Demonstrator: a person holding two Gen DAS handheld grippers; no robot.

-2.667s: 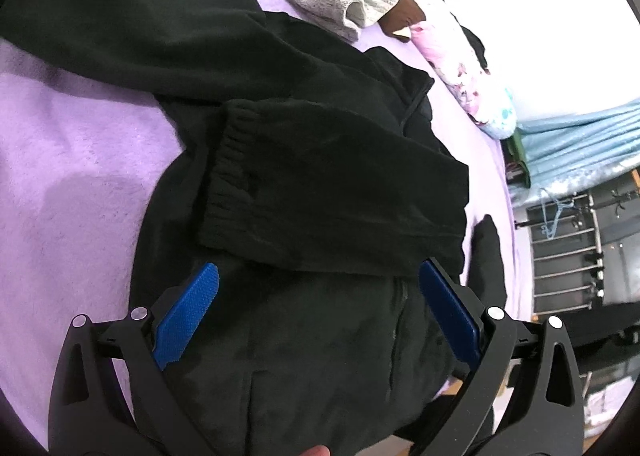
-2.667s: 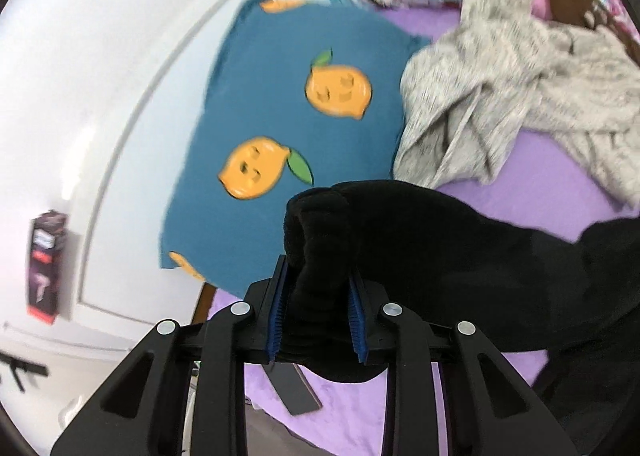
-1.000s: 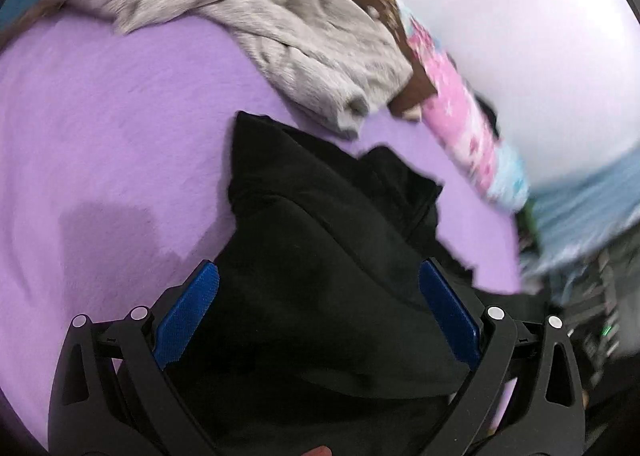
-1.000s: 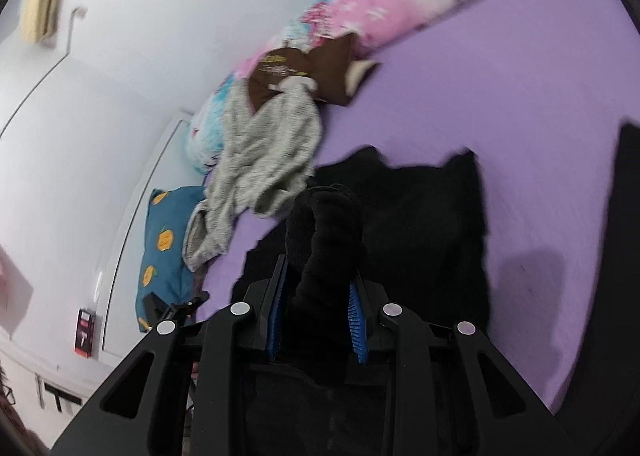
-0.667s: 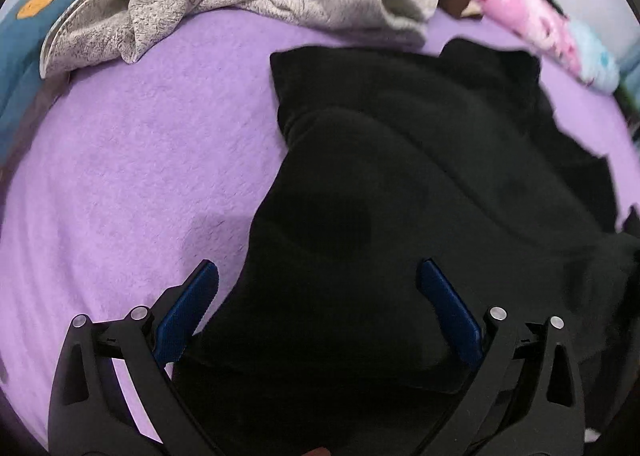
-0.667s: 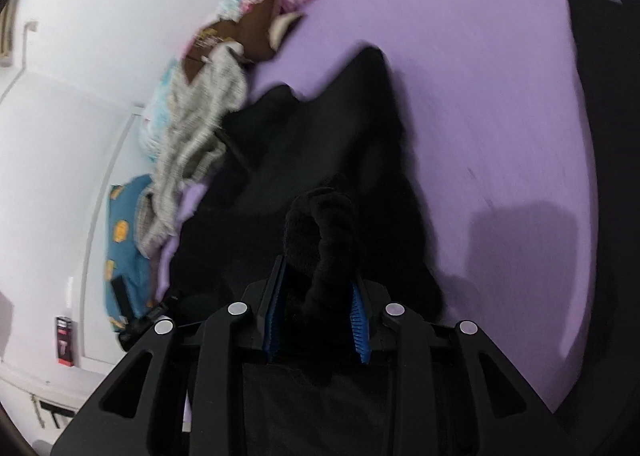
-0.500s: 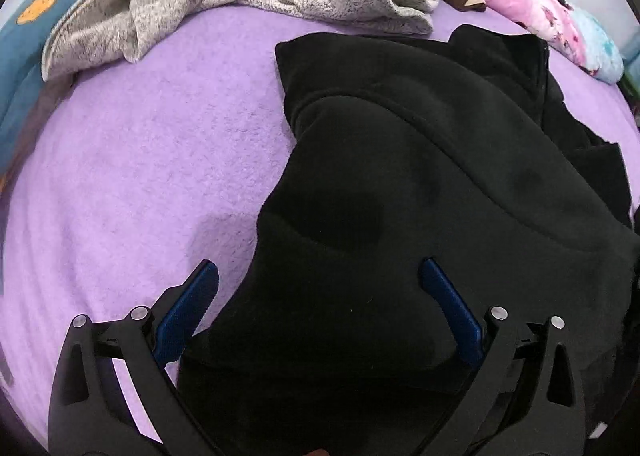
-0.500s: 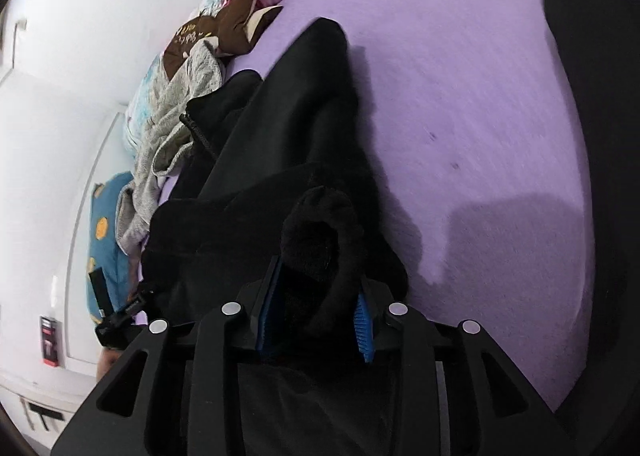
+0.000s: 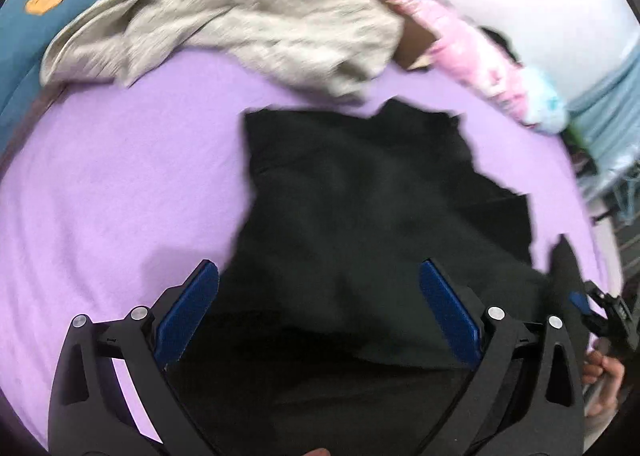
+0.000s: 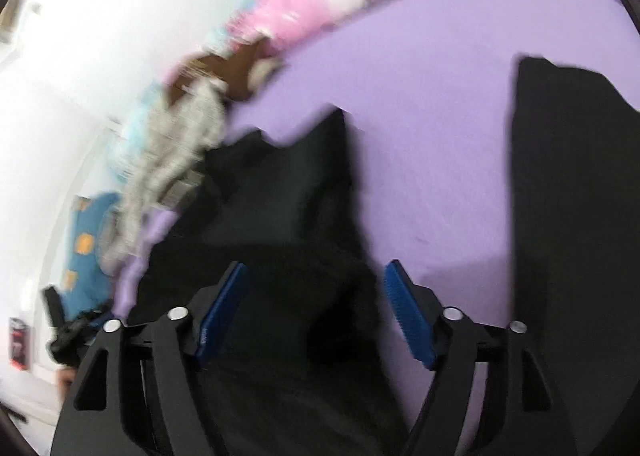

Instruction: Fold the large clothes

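Observation:
A black fleece jacket lies on the purple bed sheet, both sleeves folded across its body. My left gripper is open and empty, held just above the jacket's lower part. My right gripper is open, its blue pads apart on either side of the black sleeve cuff, which rests on the jacket. The right gripper also shows at the right edge of the left wrist view. Both views are blurred by motion.
A grey knit garment lies heaped at the head of the bed beside a pink floral pillow and a blue lemon-print pillow. Another black cloth lies to the right on the sheet. A white wall stands behind.
My right gripper has opened and let go of the sleeve cuff, which now lies on the jacket. My left gripper stayed open and pulled back a little.

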